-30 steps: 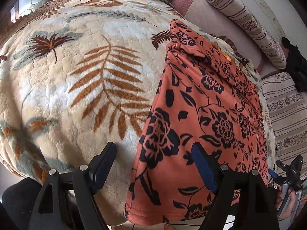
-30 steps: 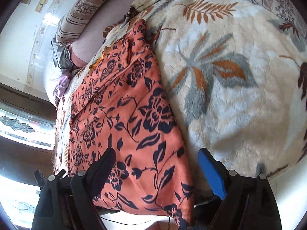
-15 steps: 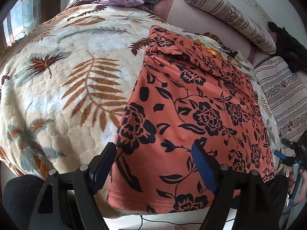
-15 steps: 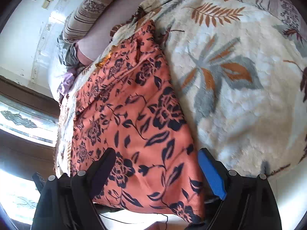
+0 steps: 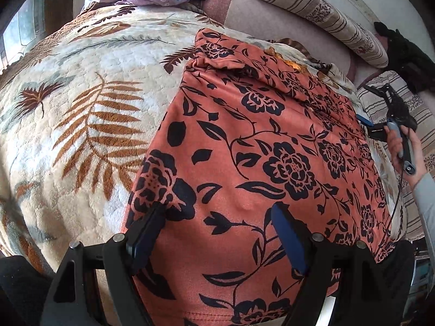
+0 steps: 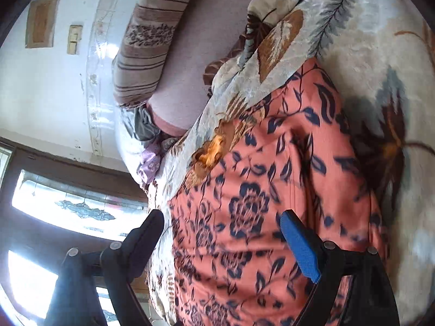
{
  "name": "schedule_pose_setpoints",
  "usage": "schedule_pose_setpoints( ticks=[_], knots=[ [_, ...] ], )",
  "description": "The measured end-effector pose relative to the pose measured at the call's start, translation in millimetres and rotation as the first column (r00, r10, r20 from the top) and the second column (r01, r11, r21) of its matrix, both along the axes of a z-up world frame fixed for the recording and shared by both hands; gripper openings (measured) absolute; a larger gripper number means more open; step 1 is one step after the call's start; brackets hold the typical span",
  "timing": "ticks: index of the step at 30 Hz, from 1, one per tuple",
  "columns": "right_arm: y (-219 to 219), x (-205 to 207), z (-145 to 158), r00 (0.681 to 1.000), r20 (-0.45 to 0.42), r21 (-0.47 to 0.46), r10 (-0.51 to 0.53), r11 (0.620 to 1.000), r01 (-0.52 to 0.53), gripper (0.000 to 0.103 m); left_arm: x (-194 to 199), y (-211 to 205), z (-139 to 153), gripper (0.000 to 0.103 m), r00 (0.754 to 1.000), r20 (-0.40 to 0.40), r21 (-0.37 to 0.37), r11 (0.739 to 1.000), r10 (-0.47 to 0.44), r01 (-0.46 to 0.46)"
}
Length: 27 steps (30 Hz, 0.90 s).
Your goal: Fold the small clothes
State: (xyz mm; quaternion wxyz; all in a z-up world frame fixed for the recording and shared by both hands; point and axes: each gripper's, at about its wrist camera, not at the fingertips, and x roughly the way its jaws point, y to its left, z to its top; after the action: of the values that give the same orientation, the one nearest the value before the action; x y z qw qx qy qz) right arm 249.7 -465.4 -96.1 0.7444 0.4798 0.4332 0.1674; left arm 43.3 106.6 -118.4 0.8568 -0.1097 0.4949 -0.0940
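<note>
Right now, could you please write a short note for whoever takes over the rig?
Left tool: open, empty, over the near hem of the orange floral garment.
Right tool: open, empty, above the garment's right side.
The garment lies spread on the leaf-print blanket, one far corner turned over.
Done: laid out, nothing gripped.
Left: grasp the edges and make the folds.

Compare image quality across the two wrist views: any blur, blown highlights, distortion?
Left wrist: sharp, evenly lit; fisheye bulges the leaf-print blanket, dark vignette at the corners. Right wrist: smeared with motion blur across the orange floral garment and the blanket; the window is blown out to white at lower left; same fisheye curvature.
</note>
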Motion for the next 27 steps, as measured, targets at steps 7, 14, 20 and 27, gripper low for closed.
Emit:
schedule_pose_setpoints(
  ticks=[7, 14, 20, 27],
  knots=[
    [-54, 24, -23, 0.983, -0.008, 0.013, -0.182, 0.983, 0.182, 0.087, 8, 3, -2, 0.081, 1.0, 0.019, -0.018, 1.0, 0.011, -0.011],
    [-60, 78, -40, 0.983, -0.033, -0.008, -0.182, 0.983, 0.182, 0.084, 12, -1, -3, 0.081, 0.999, 0.045, 0.016, 1.0, -0.017, 0.016],
    [-53, 45, -14, 0.978, 0.001, -0.096, -0.21, 0.973, 0.209, 0.085, 10, 8, 0, 0.082, 0.998, 0.052, -0.051, 0.999, 0.02, -0.018],
    [-18, -78, 14, 0.998, -0.062, -0.191, 0.014, 0.981, -0.026, 0.085, -14, 36, 19, 0.081, 0.991, 0.049, -0.095, 0.988, 0.123, -0.118]
  ],
)
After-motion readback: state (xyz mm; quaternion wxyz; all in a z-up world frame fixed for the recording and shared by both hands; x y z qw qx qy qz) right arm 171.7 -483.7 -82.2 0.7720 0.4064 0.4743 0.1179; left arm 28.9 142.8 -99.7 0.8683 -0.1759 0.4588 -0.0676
